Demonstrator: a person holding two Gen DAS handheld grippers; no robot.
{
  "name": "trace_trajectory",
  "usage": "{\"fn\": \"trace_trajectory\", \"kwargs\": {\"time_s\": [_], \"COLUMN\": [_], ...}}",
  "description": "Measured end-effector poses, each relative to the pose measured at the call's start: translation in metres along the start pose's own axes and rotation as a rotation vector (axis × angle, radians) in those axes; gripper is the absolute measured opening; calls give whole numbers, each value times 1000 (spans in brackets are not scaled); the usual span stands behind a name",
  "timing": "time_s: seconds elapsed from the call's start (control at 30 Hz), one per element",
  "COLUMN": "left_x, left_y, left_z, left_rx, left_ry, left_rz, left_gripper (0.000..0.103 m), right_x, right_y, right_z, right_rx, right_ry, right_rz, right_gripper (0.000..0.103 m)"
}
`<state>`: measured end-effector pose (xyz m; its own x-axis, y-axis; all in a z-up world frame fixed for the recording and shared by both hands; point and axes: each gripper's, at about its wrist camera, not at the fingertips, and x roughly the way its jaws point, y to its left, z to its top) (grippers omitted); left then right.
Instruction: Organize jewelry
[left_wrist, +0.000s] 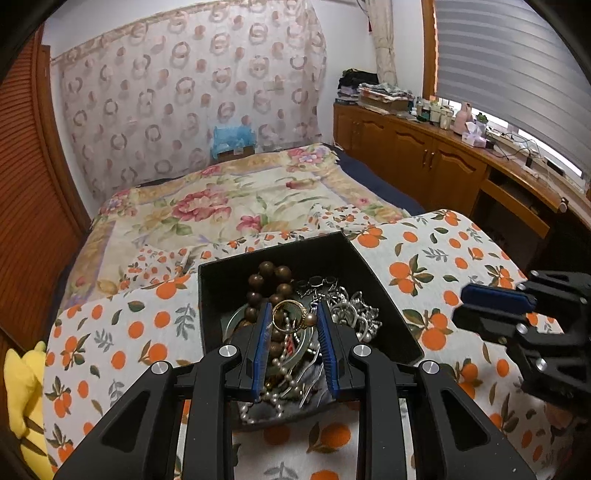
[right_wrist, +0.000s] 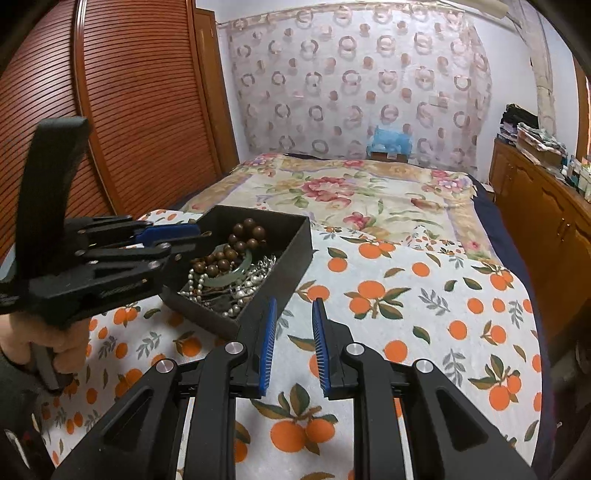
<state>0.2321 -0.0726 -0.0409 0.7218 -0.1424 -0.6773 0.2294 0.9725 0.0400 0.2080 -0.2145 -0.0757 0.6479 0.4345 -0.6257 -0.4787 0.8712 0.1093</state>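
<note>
On the orange-print cloth (right_wrist: 406, 295) at the bed's near end, your left gripper (left_wrist: 291, 314) hangs over the black box (left_wrist: 221, 280), its jaws parted and empty, framing a gold ring (left_wrist: 290, 314) on the heap; left of it lie brown wooden beads (left_wrist: 271, 280), right of it tangled silver chains (left_wrist: 351, 310), nearer you a pearl strand (left_wrist: 280, 369); all light, slippery and quick to snag, so pinch the ring's band alone; further right, your right gripper (right_wrist: 293, 321) hovers over bare cloth, jaws apart, gripping nothing.
</note>
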Motion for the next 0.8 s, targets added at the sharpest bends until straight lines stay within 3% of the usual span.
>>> {"fn": "trace_trajectory", "kwargs": {"time_s": [0.27, 0.37, 0.47, 0.63, 0.73, 0.8], "left_x": [11, 7, -1, -20, -34, -44], "left_y": [0, 4, 10, 15, 16, 17], "left_z": [-1, -5, -12, -26, -34, -39], "left_rx": [-15, -32, -50, -63, -72, -80], "left_ry": [15, 11, 2, -22, -36, -48], "left_rz": [7, 5, 4, 14, 23, 35], "left_gripper": [23, 37, 41, 57, 72, 80], "right_x": [-2, -4, -4, -12, -21, -25], "right_y": [-2, 0, 4, 13, 22, 25], "right_z": [-4, -6, -7, -8, -9, -9], "right_rx": [5, 7, 8, 13, -3, 6], "right_ry": [-4, -8, -13, -36, -67, -79], "right_rz": [1, -1, -10, -25, -55, -53], "right_gripper": [22, 22, 22, 22, 22, 33]}}
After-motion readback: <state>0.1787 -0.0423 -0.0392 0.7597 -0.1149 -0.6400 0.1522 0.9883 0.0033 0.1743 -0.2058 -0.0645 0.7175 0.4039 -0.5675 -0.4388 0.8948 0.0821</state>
